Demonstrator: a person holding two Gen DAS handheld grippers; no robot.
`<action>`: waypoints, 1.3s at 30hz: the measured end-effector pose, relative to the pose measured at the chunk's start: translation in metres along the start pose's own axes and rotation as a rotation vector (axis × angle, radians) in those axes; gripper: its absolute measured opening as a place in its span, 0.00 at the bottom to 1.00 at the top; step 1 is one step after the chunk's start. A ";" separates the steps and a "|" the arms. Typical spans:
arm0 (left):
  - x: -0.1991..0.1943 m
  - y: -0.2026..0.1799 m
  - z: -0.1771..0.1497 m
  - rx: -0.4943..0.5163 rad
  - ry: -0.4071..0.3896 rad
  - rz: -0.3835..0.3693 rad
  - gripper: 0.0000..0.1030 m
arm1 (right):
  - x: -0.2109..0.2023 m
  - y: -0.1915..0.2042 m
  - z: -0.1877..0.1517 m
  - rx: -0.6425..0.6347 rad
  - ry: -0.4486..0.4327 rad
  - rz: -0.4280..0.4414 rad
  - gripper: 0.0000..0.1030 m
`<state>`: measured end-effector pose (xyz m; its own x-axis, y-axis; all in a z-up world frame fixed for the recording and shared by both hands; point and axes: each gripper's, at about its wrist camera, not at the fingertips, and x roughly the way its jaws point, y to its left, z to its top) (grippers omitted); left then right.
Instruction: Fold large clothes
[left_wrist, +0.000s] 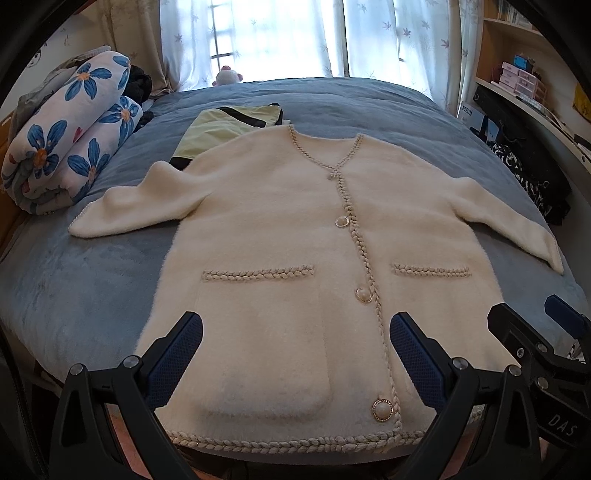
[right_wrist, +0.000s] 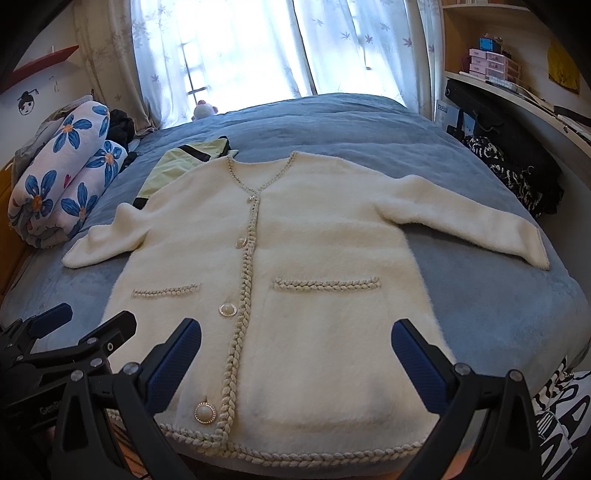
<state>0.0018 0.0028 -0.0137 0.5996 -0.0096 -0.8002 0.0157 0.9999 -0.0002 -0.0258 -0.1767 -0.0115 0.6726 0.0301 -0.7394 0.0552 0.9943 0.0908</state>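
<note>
A fluffy cream cardigan (left_wrist: 280, 229) with braided trim and pearl buttons lies flat, front up and buttoned, on a blue bed (left_wrist: 74, 288). Both sleeves are spread out to the sides. It also shows in the right wrist view (right_wrist: 317, 258). My left gripper (left_wrist: 295, 354) is open and empty above the hem over the left pocket. My right gripper (right_wrist: 297, 358) is open and empty above the hem over the right pocket. The right gripper also shows in the left wrist view (left_wrist: 535, 321) at the right edge, and the left gripper shows in the right wrist view (right_wrist: 85, 325) at the left edge.
A folded pale green garment (left_wrist: 229, 129) with black trim lies behind the cardigan's left shoulder. A rolled floral blanket (left_wrist: 70, 144) sits at the bed's left. A plush toy (left_wrist: 227, 75) is by the curtained window. Black bags (left_wrist: 524, 155) and shelves stand on the right.
</note>
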 end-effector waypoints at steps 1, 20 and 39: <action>0.000 0.000 0.001 -0.001 0.001 0.000 0.97 | 0.000 0.000 0.001 0.000 -0.001 -0.001 1.00; 0.006 -0.005 0.010 0.018 0.005 -0.012 0.91 | 0.006 -0.004 0.007 0.016 -0.001 0.003 1.00; 0.010 -0.012 0.013 0.022 0.007 -0.016 0.90 | 0.008 -0.008 0.008 0.027 0.001 0.012 1.00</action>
<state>0.0178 -0.0097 -0.0145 0.5932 -0.0252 -0.8047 0.0424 0.9991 0.0000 -0.0145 -0.1852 -0.0129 0.6723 0.0419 -0.7391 0.0672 0.9908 0.1172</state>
